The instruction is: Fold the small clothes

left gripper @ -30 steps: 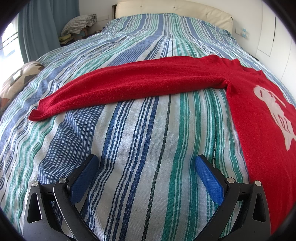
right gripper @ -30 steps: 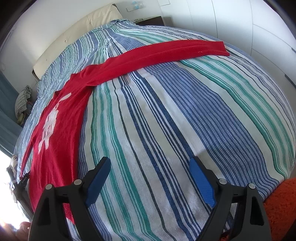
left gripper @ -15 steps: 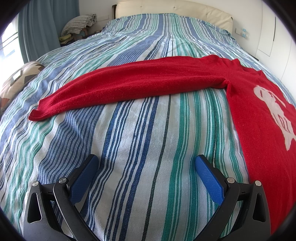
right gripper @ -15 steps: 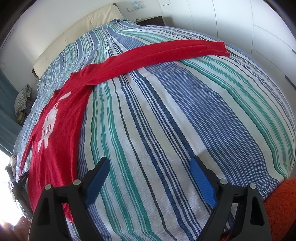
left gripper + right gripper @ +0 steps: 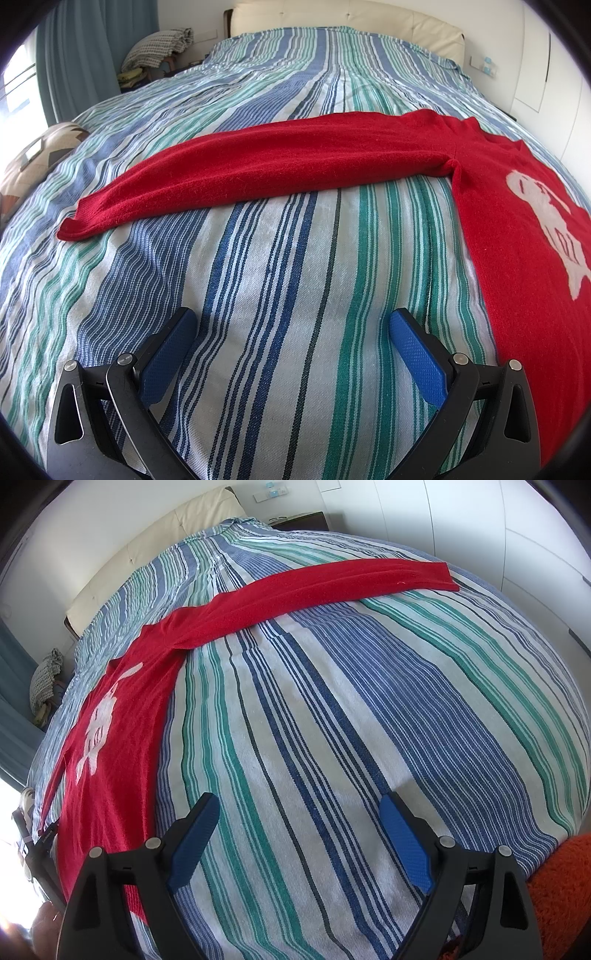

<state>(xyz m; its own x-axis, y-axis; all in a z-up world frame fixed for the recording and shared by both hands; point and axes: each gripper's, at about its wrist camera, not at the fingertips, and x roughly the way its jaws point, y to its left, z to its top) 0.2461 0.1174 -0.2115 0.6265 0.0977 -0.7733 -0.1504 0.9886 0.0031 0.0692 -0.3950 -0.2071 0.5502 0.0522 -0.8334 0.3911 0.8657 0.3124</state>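
Comparing with the frames a second back: nothing has shifted; bed, garment and both grippers sit as they did.

Striped bedspread (image 5: 280, 258), blue, green and white, covers the whole bed in both views. Cream headboard (image 5: 332, 14) at the far end.

Red sweater (image 5: 517, 258) lies flat and spread on the bedspread, knit side up, white figure motif (image 5: 546, 221) on the chest. Left wrist view carries one sleeve (image 5: 240, 177) stretched straight out to the left, cuff at its far end. Right wrist view carries the other sleeve (image 5: 332, 583) stretched to the right, cuff squared off near the bed's far edge; body of the sweater (image 5: 110, 757) runs down the left of that view.

Seen only from the left wrist: blue curtain (image 5: 74, 55), a bundle of patterned cloth (image 5: 159, 44) beside the bed. Seen only from the right wrist: white wardrobe doors (image 5: 480, 524), an orange fuzzy fabric (image 5: 561, 893) at the lower right corner.

Left gripper (image 5: 291, 332): jaws wide, blue pads apart, nothing between them, over bare bedspread beside the sweater's hem side.

Right gripper (image 5: 299, 819): jaws wide, empty, over bare bedspread just right of the sweater.
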